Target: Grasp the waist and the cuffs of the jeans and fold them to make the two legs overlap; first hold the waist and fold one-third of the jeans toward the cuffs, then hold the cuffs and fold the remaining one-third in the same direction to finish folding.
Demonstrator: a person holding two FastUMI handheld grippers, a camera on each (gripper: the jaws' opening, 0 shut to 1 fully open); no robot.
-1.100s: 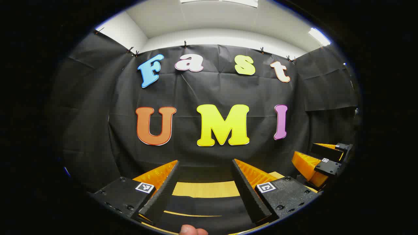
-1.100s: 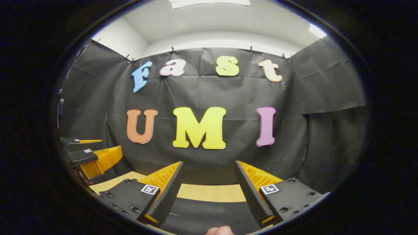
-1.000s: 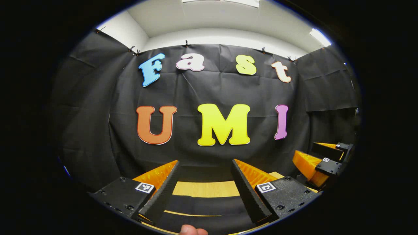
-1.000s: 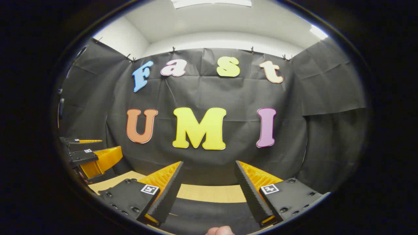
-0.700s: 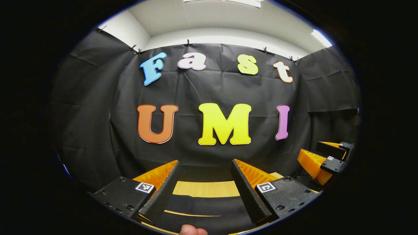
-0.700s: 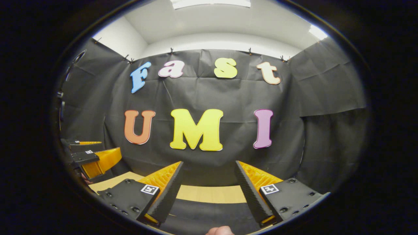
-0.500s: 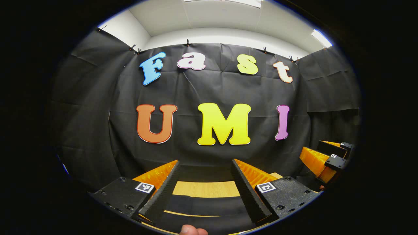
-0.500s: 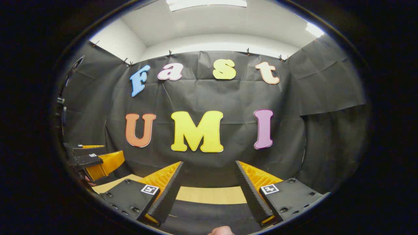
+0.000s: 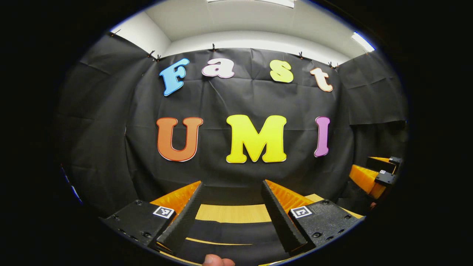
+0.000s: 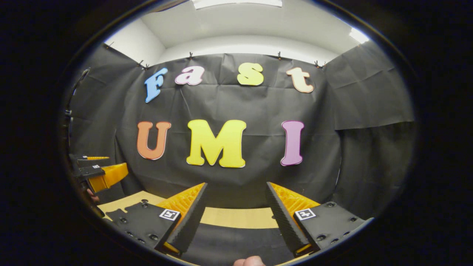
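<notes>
From the left gripper view, the left gripper (image 9: 231, 207), black-bodied with ridged orange fingers (image 9: 284, 197) faced in black, is held up level and looks straight at the black cloth wall (image 9: 236, 99). Its fingers stand wide apart with nothing between them. Beyond the tips runs a strip of pale wooden counter (image 9: 231, 213), and nearer the camera lies dark material that I cannot make out as cloth cover or garment. At that view's right edge the other tool's orange fingers (image 9: 366, 179) are just visible, too near the edge to tell their spread there.

From the right gripper view, the right gripper (image 10: 234, 208) is equally spread and empty, held above the counter's far edge (image 10: 240, 218). The left gripper sits at this view's left edge (image 10: 101, 173).

The jeans cannot be identified with any certainty in either view, so I cannot say where they lie; presumably below, on the counter. Nothing appears folded yet, I would judge. Denim should be fairly heavy, limp but thick at the seams; the stiff waistband and hemmed cuffs are the sensible places to pinch, one tool at each, gripping through both layers so the legs do not slide apart.
</notes>
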